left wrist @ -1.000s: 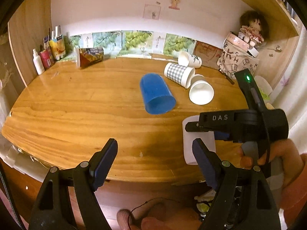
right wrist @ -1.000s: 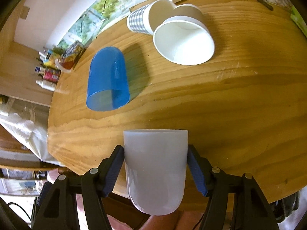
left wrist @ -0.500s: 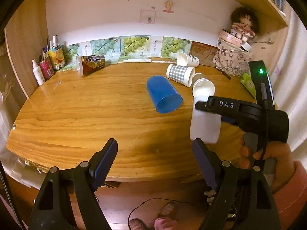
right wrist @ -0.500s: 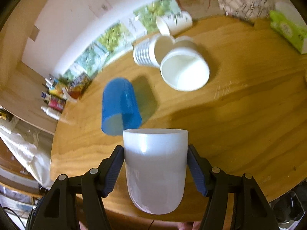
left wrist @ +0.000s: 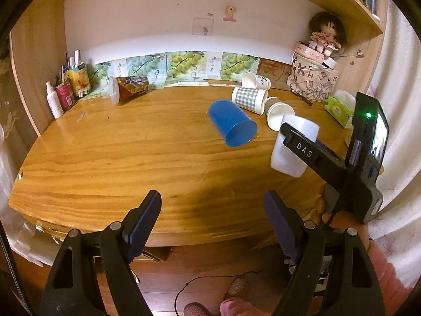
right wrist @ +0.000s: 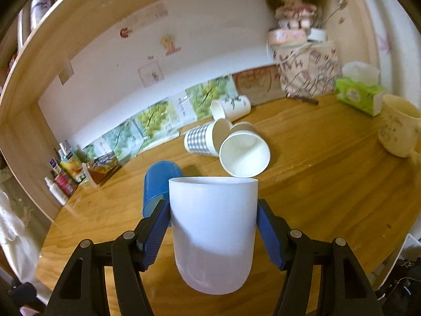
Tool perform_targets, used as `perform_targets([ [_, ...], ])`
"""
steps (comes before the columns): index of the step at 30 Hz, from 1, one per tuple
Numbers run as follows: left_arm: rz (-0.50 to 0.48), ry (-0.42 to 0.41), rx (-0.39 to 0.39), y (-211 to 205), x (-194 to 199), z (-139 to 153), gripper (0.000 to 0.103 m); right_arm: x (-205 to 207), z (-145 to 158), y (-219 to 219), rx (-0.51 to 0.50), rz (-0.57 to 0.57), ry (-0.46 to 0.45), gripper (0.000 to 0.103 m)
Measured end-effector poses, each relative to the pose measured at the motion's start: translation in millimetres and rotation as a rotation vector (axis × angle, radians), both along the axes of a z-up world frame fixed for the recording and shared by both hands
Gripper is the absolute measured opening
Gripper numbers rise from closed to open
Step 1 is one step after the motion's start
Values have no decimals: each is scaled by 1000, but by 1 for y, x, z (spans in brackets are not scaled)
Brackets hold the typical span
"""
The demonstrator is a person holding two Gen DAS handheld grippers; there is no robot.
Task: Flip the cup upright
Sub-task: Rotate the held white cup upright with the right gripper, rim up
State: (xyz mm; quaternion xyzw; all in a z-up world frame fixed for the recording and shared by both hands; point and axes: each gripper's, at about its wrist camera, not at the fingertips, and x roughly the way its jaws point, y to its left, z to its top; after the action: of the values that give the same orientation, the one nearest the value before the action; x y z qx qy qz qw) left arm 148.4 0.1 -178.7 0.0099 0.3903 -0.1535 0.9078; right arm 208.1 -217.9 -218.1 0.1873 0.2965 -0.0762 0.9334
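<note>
Left wrist view takes in the wooden table (left wrist: 110,158), broad and curved at its near edge, with a wall of grape-print pictures (left wrist: 181,65) along its back. At the far right stands a patterned bag (left wrist: 315,84) with a doll (left wrist: 325,35) seated on top, and beside it a green tissue box (left wrist: 338,109). The left gripper (left wrist: 211,220) hangs over the near table edge with its jaws spread wide and nothing between them. The right gripper (right wrist: 213,230) clamps the white cup (right wrist: 213,231) by its sides, mouth up and slightly tilted, lifted clear of the table near the right front. Just beyond it a blue cup (left wrist: 232,126) lies on its side, mouth toward the camera. Behind that lie three paper cups close together: a plain white one (right wrist: 244,152) touching a checked one (right wrist: 202,141), and a leaf-printed one (right wrist: 231,108) further back. A cream mug (right wrist: 398,129) stands upright at the far right in the right wrist view. A printed cup (left wrist: 129,88) lies tipped at the back left, near a cluster of small bottles (left wrist: 65,89) in the corner.
</note>
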Motion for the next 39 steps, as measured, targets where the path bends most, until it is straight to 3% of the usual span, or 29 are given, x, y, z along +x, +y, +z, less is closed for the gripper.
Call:
perform_targets([
  [7, -10, -24, 27, 10, 3, -16, 83, -17, -7, 20, -151, -49, -149, 66],
  [18, 30, -26, 6, 22, 19, -32, 83, -15, -22, 50, -275, -35, -269, 66],
  [39, 23, -24, 5, 32, 15, -34, 83, -14, -37, 56, -255, -48, -253, 67],
])
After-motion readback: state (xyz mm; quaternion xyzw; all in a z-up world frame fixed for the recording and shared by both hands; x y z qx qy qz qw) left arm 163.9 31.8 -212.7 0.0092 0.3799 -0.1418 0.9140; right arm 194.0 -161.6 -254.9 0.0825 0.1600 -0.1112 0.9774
